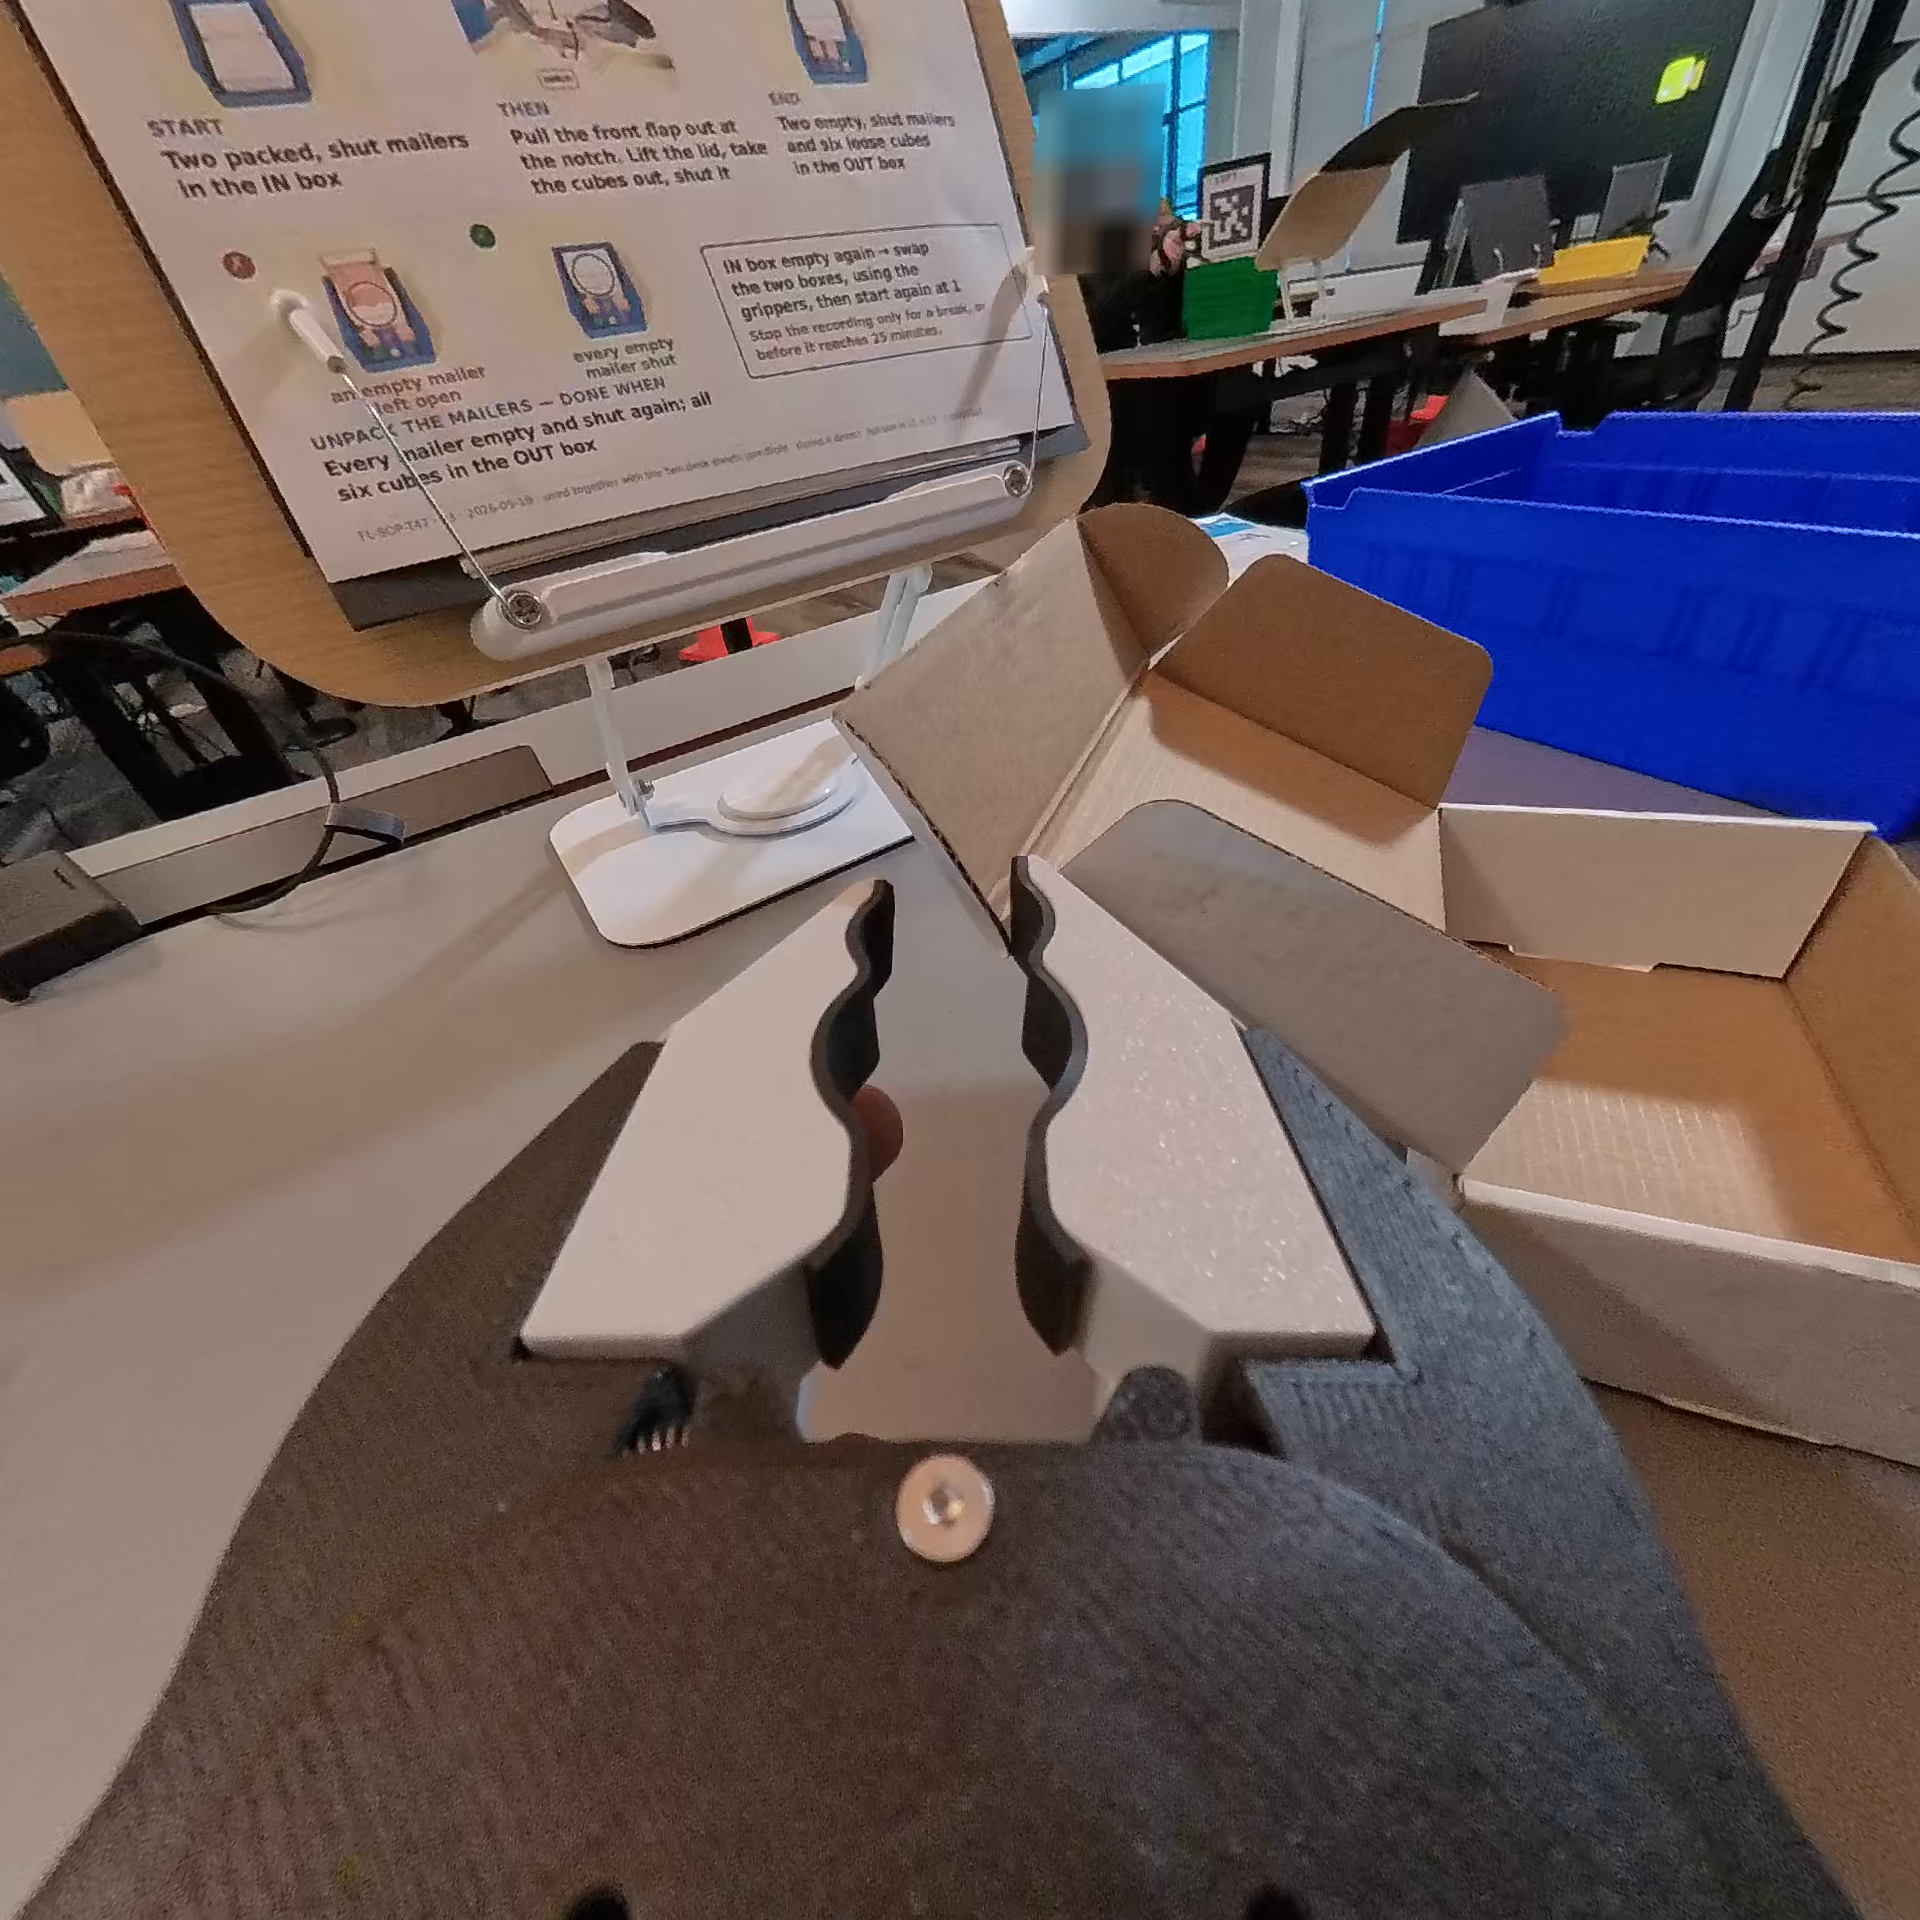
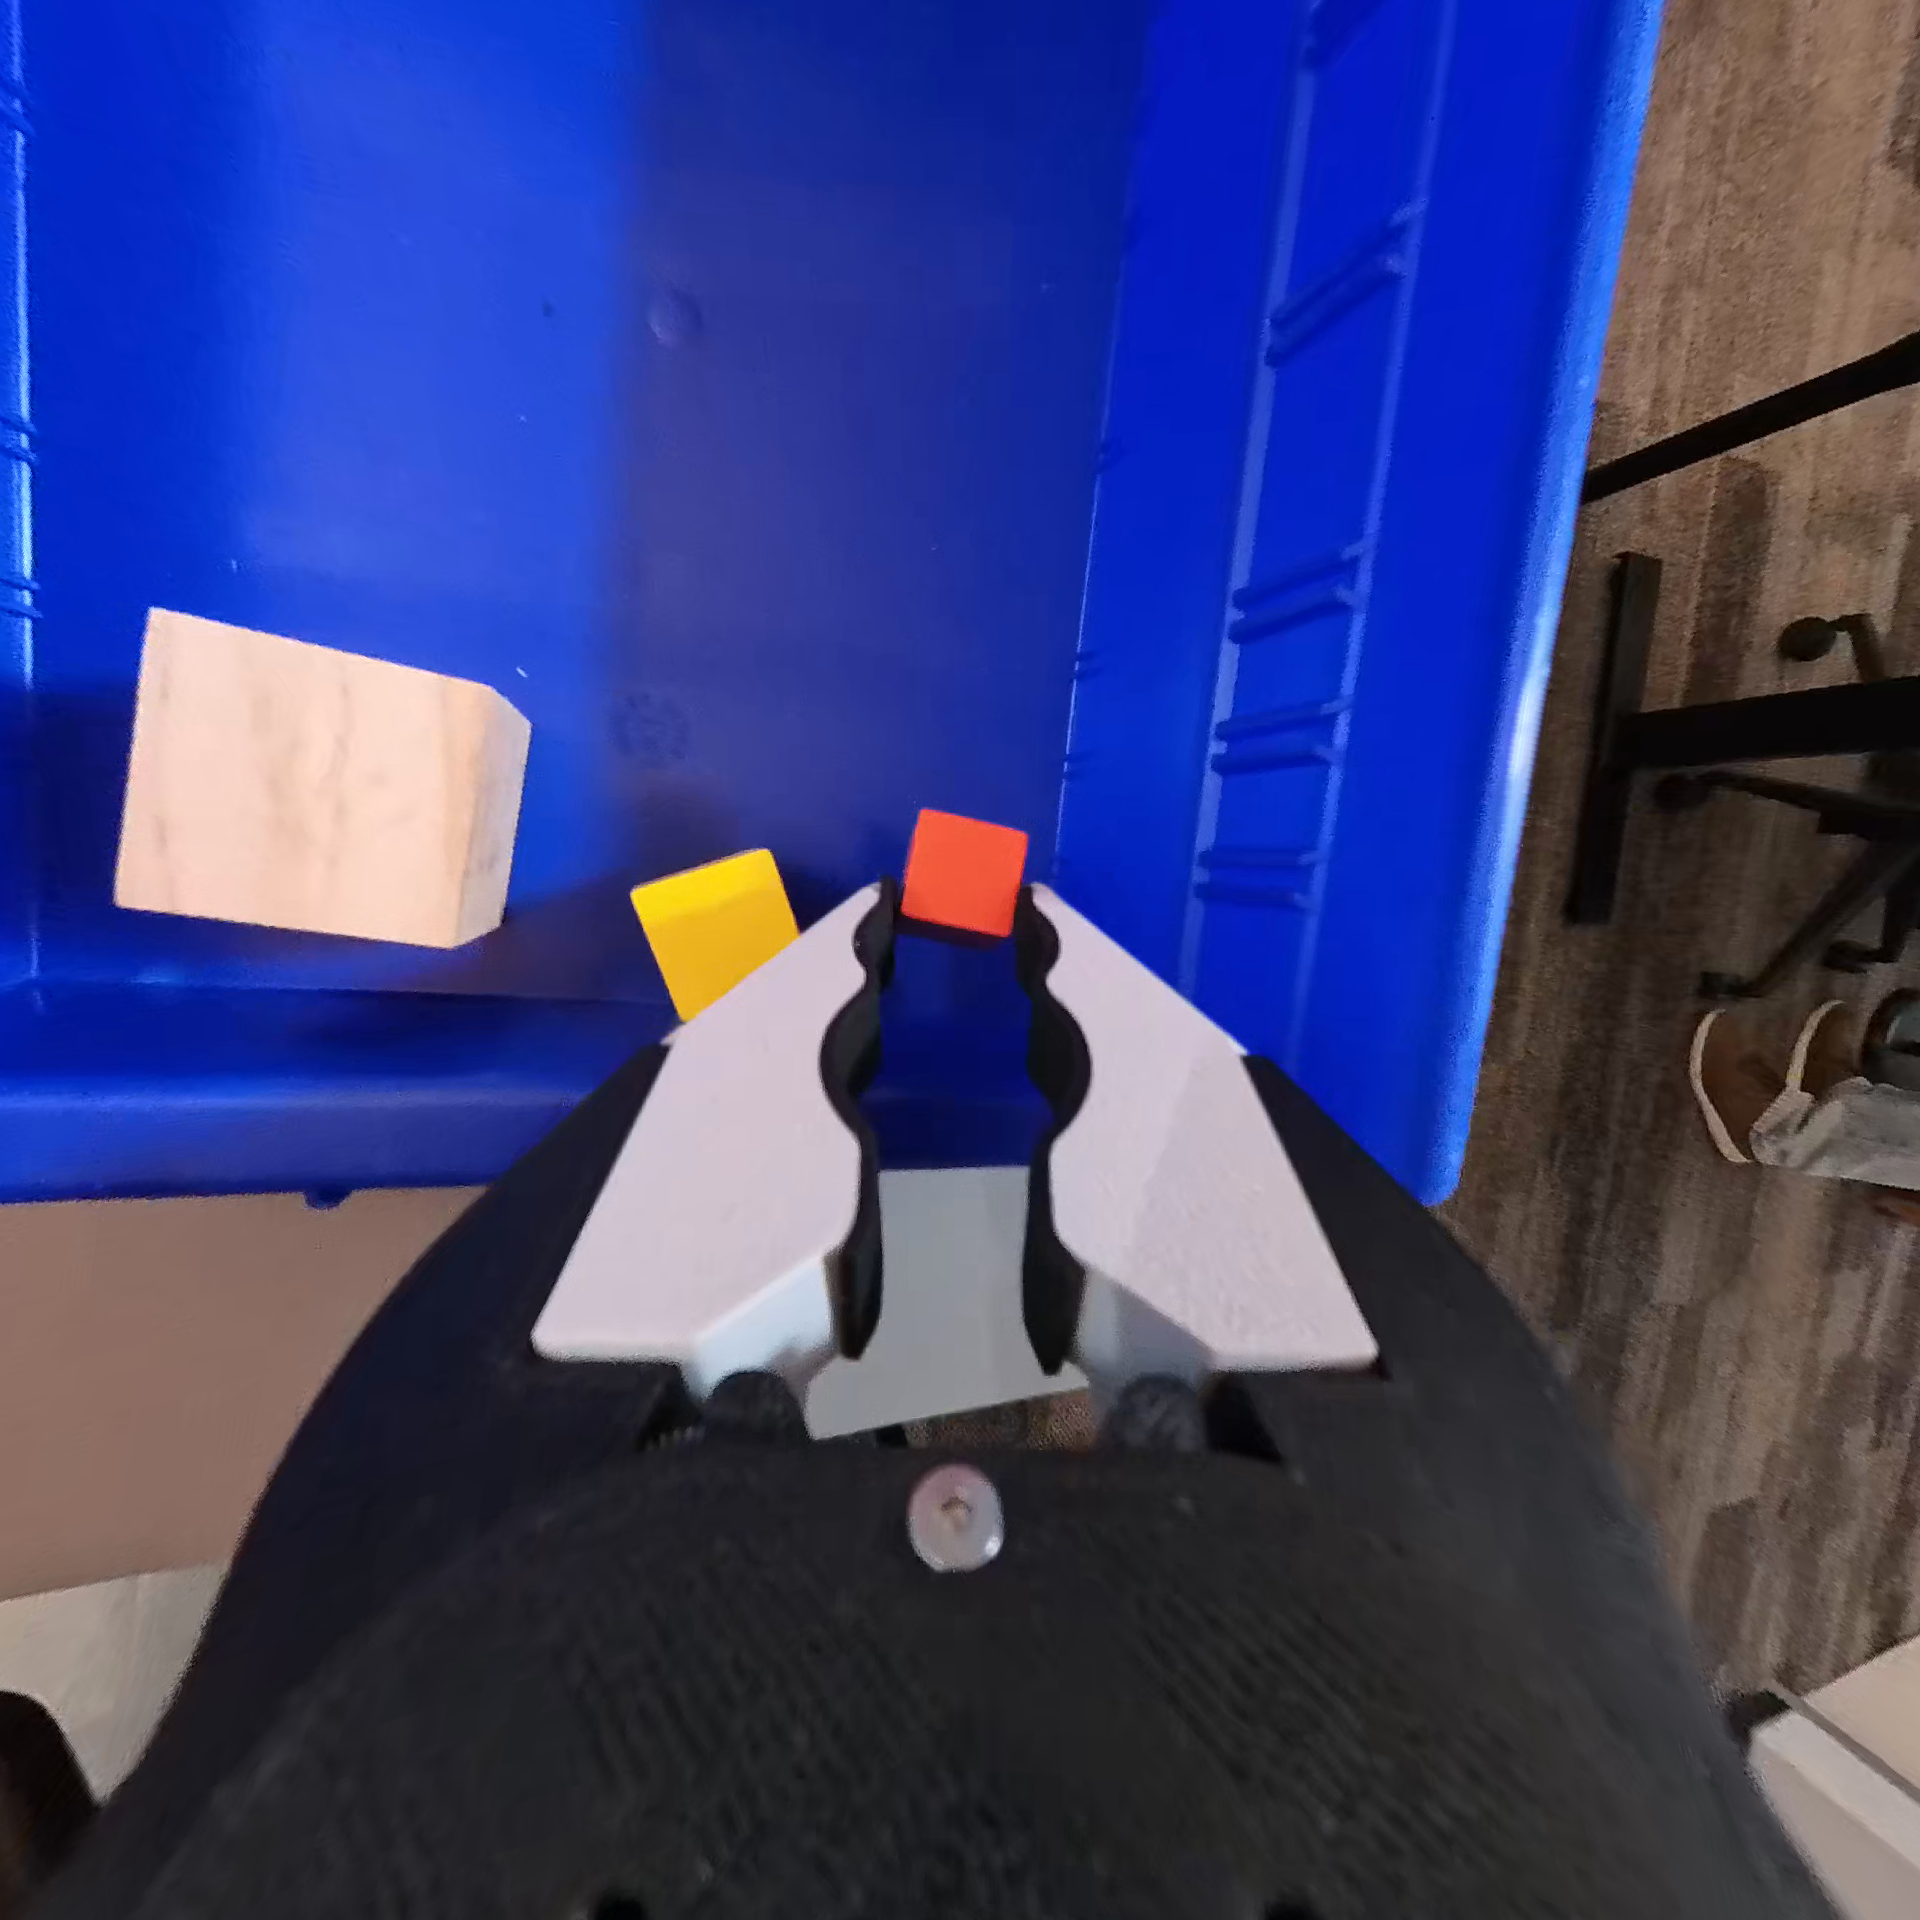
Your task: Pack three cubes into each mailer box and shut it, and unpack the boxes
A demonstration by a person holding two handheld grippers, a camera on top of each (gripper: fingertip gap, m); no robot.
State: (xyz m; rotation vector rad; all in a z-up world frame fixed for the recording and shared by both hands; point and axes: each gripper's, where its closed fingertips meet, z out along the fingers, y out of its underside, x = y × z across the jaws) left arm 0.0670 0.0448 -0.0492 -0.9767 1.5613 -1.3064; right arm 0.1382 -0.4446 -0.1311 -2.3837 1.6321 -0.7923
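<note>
Cubes lie in the blue bin [image 2: 1299,623]; my right gripper [image 2: 958,902] pinches the red cube [image 2: 961,871] beside its wall (yellow cube [image 2: 712,920] adjacent); lift straight; left gripper [image 1: 951,914] holds the mailer box [image 1: 1662,1122] flap.

My left gripper [image 1: 954,914] has white wedge fingers [image 1: 727,1174] lined with wavy black pads, on a ribbed dark grey printed body with one silver screw [image 1: 943,1507]. My right gripper [image 2: 956,904] looks identical, its body black.
</note>
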